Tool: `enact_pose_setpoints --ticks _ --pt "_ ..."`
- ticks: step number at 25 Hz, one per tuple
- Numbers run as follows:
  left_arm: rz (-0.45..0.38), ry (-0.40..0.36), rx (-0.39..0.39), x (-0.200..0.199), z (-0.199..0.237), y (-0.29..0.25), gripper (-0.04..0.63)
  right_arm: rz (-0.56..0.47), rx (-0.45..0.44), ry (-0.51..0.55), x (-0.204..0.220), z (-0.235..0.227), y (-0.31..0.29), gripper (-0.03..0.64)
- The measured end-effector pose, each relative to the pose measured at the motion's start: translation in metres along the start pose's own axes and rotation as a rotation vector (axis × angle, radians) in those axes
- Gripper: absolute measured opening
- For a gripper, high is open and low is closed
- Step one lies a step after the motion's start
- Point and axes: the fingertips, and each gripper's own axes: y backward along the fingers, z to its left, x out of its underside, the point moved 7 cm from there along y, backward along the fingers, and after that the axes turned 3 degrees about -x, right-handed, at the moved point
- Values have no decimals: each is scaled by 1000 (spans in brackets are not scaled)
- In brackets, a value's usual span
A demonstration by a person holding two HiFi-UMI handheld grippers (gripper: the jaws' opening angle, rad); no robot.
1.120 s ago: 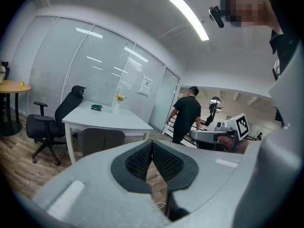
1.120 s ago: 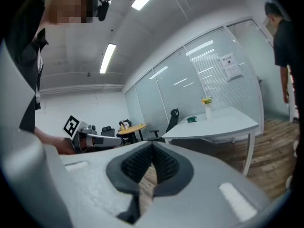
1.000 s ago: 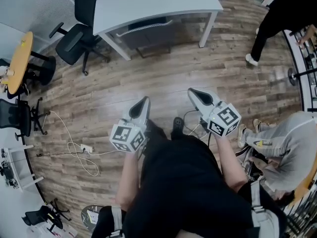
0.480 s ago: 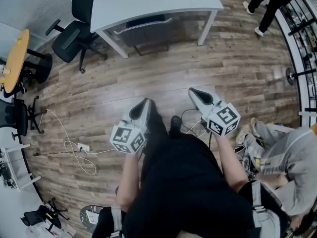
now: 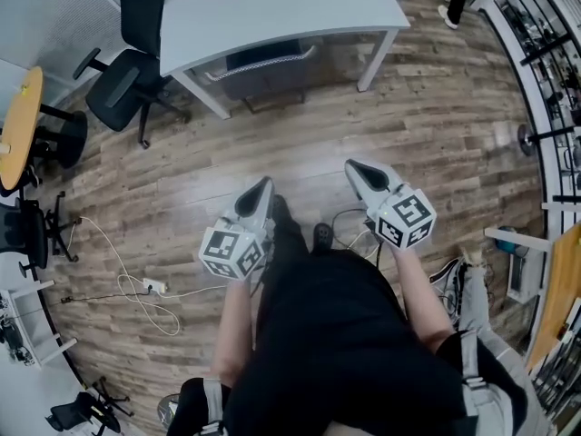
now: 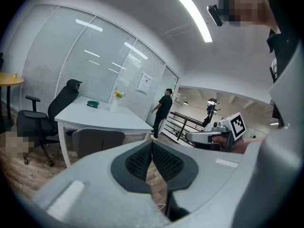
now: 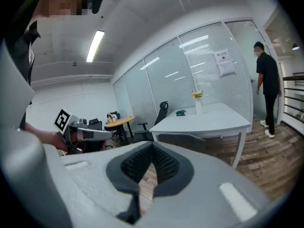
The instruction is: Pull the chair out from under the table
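Two grippers are in view, each with its jaws pressed together and nothing between them. The left gripper [image 5: 264, 183] and the right gripper [image 5: 352, 166] are held side by side, apart from each other, above the wood floor [image 5: 436, 134]. In the head view both point toward 12 o'clock. In the left gripper view the pads [image 6: 137, 160] meet along one seam.

The grey chair [image 5: 263, 62] is at 12 o'clock, well apart from both grippers. It is tucked under the white table [image 5: 272, 7], with its back showing below the near table edge. A vase [image 7: 198, 106] and a green object [image 7: 180, 112] stand on the tabletop.

A black office chair [image 5: 123, 80] stands at 10 o'clock, beside the table's left end. A white cable [image 5: 136, 271] lies on the floor at 8 o'clock. A round yellow table [image 5: 18, 121] is at 9 o'clock, at the frame edge.
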Motion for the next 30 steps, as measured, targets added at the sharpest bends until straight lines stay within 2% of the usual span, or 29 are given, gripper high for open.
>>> enact_pose_setpoints --ticks 9,15,22,30 --pt "5 2 29 -36 67 -35 10 15 32 -1 -27 -16 -64 2" --pt "23 3 56 -50 107 -49 11 30 119 2 -40 -23 -99 3" --pt "36 6 93 -57 147 -58 11 27 179 -17 -45 -22 -128 3" --pt "79 1 142 -53 177 -60 11 122 166 -55 -34 -8 -161 3"
